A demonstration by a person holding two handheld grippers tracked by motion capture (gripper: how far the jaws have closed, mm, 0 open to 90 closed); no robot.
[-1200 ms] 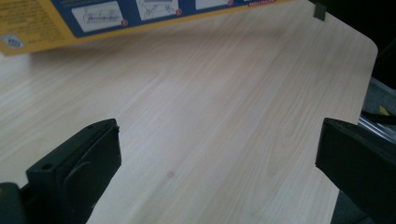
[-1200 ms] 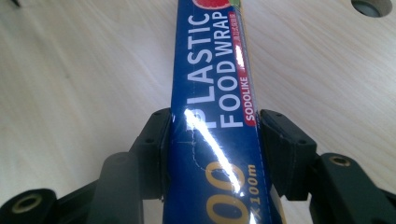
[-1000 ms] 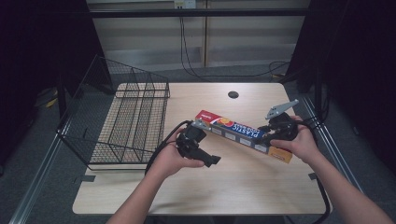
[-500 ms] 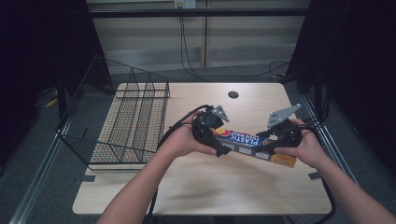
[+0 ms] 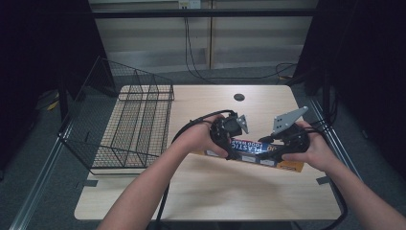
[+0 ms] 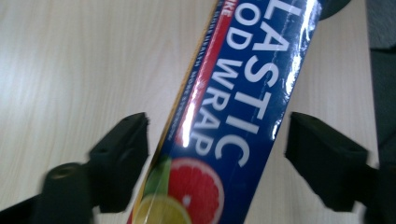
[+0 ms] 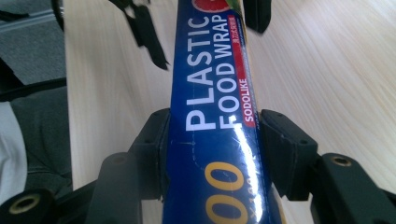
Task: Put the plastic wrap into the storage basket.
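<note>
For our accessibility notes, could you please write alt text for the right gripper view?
The right gripper clamps a blue plastic food wrap box between its black jaws, above a light wooden table. The left gripper straddles the box's far end.

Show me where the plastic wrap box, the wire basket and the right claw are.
plastic wrap box (image 7: 212, 116): right gripper view, blue printed top face.
wire basket (image 5: 136, 125): high view, mesh floor.
right claw (image 7: 212, 154): right gripper view, midway between the jaws that press the box's sides.
</note>
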